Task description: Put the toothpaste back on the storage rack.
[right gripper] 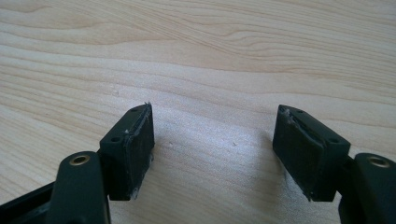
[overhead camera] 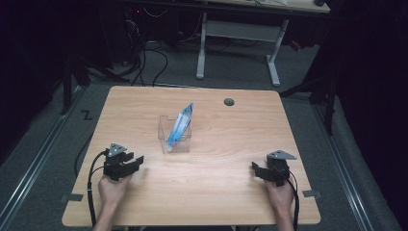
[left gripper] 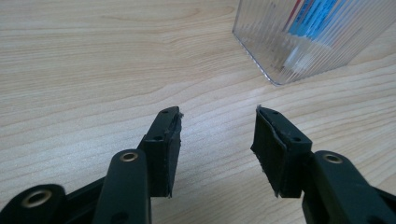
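Observation:
A clear ribbed plastic box point(overhead camera: 175, 134) stands near the middle of the wooden table point(overhead camera: 231, 192), with a blue and white packet point(overhead camera: 181, 122) leaning upright inside it. In the left gripper view the box point(left gripper: 303, 37) lies ahead and to the right of the jaws. My left gripper point(overhead camera: 136, 161) rests low on the table, left of and nearer than the box, open with nothing between its jaws point(left gripper: 218, 135). My right gripper point(overhead camera: 256, 169) sits near the table's right front, also open and empty point(right gripper: 214, 140), over bare wood.
A round dark cable hole point(overhead camera: 229, 102) marks the table's far right part. Beyond the table stands a white-legged desk point(overhead camera: 238, 33) on grey floor, with cables point(overhead camera: 144, 62) on the floor at the back left.

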Action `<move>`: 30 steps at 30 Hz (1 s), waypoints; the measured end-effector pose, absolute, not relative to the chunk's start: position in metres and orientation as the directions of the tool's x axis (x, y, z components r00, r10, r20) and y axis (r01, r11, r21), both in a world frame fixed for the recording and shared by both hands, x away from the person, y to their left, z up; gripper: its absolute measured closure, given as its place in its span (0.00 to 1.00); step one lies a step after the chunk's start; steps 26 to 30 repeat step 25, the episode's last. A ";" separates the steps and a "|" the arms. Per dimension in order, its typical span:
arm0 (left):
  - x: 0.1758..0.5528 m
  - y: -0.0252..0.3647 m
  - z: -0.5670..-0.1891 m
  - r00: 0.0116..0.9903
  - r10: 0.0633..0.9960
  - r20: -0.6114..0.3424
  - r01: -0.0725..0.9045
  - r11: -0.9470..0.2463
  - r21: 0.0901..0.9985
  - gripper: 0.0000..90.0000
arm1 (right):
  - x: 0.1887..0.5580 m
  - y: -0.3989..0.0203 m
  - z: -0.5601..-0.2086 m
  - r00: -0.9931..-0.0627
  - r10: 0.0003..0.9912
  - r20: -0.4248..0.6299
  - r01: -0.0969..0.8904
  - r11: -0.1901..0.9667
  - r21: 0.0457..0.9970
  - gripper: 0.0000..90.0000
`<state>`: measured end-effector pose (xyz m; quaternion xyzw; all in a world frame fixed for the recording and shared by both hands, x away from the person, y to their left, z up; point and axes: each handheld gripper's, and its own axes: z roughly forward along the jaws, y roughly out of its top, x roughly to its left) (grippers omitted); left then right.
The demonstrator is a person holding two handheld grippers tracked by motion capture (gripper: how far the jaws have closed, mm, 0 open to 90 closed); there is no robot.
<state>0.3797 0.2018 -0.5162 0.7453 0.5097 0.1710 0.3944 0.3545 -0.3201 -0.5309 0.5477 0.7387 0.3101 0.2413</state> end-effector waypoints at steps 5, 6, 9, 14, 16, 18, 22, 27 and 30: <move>0.380 0.201 -0.522 0.409 0.902 -0.135 0.626 -0.170 0.761 0.57 | 0.354 -0.320 -0.531 -0.284 0.959 -0.017 0.660 0.208 0.722 0.33; 0.380 0.200 -0.523 0.407 0.905 -0.123 0.622 -0.176 0.763 0.57 | 0.354 -0.320 -0.531 -0.284 0.959 -0.017 0.660 0.208 0.722 0.33; 0.379 0.198 -0.527 0.407 0.910 -0.082 0.618 -0.208 0.758 0.57 | 0.354 -0.320 -0.531 -0.284 0.959 -0.017 0.660 0.208 0.722 0.33; 0.377 0.194 -0.536 0.398 0.917 -0.032 0.607 -0.237 0.759 0.55 | 0.354 -0.320 -0.531 -0.284 0.959 -0.017 0.660 0.208 0.722 0.33; 0.377 0.193 -0.536 0.399 0.917 -0.014 0.604 -0.251 0.757 0.54 | 0.355 -0.320 -0.531 -0.283 0.959 -0.016 0.660 0.207 0.722 0.33; 0.377 0.192 -0.536 0.404 0.915 -0.013 0.603 -0.255 0.756 0.52 | 0.355 -0.320 -0.531 -0.283 0.959 -0.017 0.660 0.207 0.722 0.33; 0.377 0.192 -0.536 0.401 0.916 -0.012 0.606 -0.255 0.754 0.49 | 0.355 -0.320 -0.531 -0.283 0.959 -0.017 0.660 0.208 0.722 0.33; 0.377 0.192 -0.536 0.403 0.915 -0.012 0.606 -0.256 0.753 0.48 | 0.355 -0.320 -0.531 -0.283 0.959 -0.016 0.660 0.207 0.722 0.33; 0.377 0.192 -0.536 0.403 0.915 -0.012 0.606 -0.256 0.753 0.48 | 0.355 -0.320 -0.531 -0.283 0.959 -0.016 0.660 0.207 0.722 0.33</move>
